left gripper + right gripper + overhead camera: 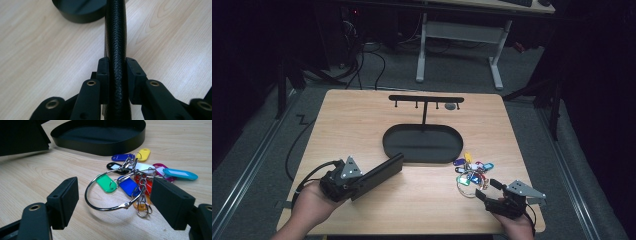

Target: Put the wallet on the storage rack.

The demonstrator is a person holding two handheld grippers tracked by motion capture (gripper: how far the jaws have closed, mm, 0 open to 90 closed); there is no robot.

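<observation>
Clamping a flat black case (379, 174) edge-on between its fingers (103, 72), the left gripper (343, 181) holds it near the surface's (362, 120) front-left corner. The right gripper (492, 190), fingers (63, 197) spread wide and holding nothing, faces the key bunch (472, 171) toward the front-right corner.

The light wooden table (362, 115) carries a black oval tray (422, 143) with a hook stand. Beside the tray lies a bunch of coloured key tags (472, 170) on a metal ring.

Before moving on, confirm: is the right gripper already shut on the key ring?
No, the right gripper stands open, its pads apart on either side of the key ring.
</observation>
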